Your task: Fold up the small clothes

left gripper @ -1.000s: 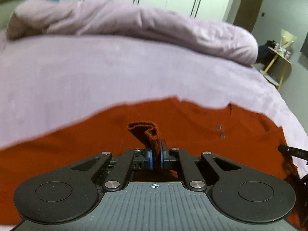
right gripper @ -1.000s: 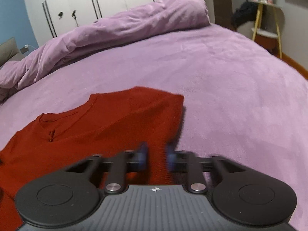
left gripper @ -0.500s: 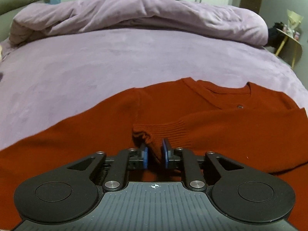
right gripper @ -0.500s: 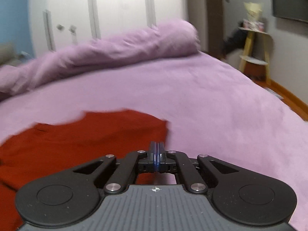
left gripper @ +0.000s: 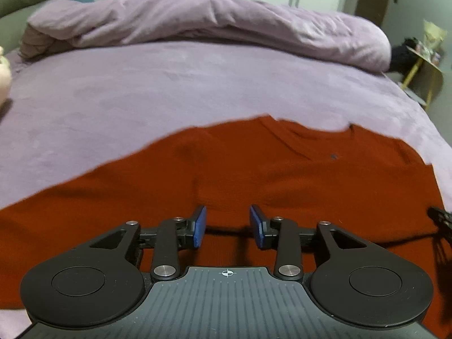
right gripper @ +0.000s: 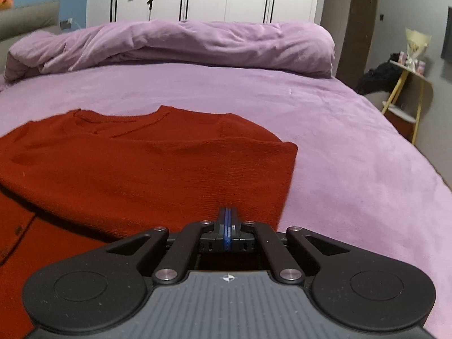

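Left wrist view: the left gripper [left gripper: 227,226] is spread wide, empty, over the red sweater [left gripper: 254,175] on the purple bed [left gripper: 169,84]. The right gripper [right gripper: 227,226] is pressed shut, nothing visibly caught (hem probably next). Both hem corners should be pinched evenly.

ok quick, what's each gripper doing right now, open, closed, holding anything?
Left gripper: open, empty, over the red sweater.
Right gripper: fingers closed, nothing visible between them.

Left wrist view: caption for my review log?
Left gripper, jaws open, above a red sweater on the purple bed.
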`<state>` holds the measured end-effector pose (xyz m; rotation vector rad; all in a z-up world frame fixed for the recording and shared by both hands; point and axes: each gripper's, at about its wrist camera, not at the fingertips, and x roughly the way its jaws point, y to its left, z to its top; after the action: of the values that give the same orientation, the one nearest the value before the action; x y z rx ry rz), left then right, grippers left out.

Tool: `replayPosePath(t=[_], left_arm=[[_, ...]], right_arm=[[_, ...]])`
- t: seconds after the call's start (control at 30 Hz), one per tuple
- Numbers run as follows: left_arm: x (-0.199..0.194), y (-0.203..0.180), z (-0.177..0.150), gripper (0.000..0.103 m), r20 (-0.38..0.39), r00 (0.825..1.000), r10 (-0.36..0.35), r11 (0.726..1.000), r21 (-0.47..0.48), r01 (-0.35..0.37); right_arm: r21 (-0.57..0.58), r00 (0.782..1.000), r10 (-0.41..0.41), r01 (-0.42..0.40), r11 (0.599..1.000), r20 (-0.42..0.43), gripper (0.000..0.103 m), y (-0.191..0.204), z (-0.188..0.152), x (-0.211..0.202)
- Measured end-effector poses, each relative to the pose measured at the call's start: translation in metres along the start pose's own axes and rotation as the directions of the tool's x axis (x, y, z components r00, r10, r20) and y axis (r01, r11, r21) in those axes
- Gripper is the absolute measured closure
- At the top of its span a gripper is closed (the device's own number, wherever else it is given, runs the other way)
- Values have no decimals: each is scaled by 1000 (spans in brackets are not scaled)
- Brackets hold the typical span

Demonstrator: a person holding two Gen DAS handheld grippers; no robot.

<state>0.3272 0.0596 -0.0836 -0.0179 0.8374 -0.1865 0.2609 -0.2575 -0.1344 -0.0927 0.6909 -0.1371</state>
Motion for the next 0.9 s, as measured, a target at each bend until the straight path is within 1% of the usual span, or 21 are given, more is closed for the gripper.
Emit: replayPosePath(t=[0.07, 0.13, 0.2, 0.3, 0.4, 0.53, 0.63, 0.7, 0.8, 0.83, 0.87, 0.9], left_arm=[[9, -10, -1, 66, -26, 999, 19, 999, 27, -18], [18, -17, -2, 66, -40, 998, 39, 998, 53, -36], [22, -22, -1, 66, -33, 998, 58, 996, 69, -56], [28, -25, 0, 65, -38, 996, 76, 993, 90, -73], [33, -27, 1, 64, -37, 995, 88, 991, 103, -84], [40, -26, 2, 60, -29, 995, 97, 990, 102, -93], [44, -25, 3, 55, -25, 994, 104, 990, 97, -101], [46, -24, 4, 50, -22, 993, 116, 989, 93, -113], [47, -21, 5, 39, -32, 991, 132, 989, 70, -129], [46, -19, 6, 34, -40, 989, 140, 989, 53, -138], [43, -15, 7, 34, -54, 989, 137, 990, 24, -136], [38, -10, 7, 35, -72, 990, 118, 993, -18, -120]], right_arm=[[-34, 1000, -4, 3, 999, -18, 103, 6, 7, 0], [-9, 999, 30, -31, 999, -22, 103, 5, 11, -6], [6, 998, 47, -47, 999, -29, 103, 4, 8, -8], [-30, 999, 43, -43, 999, -16, 103, 7, -4, -8], [-39, 999, 38, -39, 999, -16, 103, 6, -3, -5], [-45, 999, 33, -34, 998, -21, 103, 6, 0, 2], [-53, 999, 33, -34, 998, -22, 103, 6, 0, 3], [-62, 999, 30, -31, 998, -24, 103, 7, 1, 5], [-93, 1000, 17, -19, 995, -24, 103, 10, 2, 5], [-104, 1000, 13, -15, 994, -22, 103, 12, 2, 5], [-111, 1000, 10, -12, 994, -22, 103, 13, 3, 2], [-112, 1000, 9, -12, 994, -22, 103, 14, 3, -1]])
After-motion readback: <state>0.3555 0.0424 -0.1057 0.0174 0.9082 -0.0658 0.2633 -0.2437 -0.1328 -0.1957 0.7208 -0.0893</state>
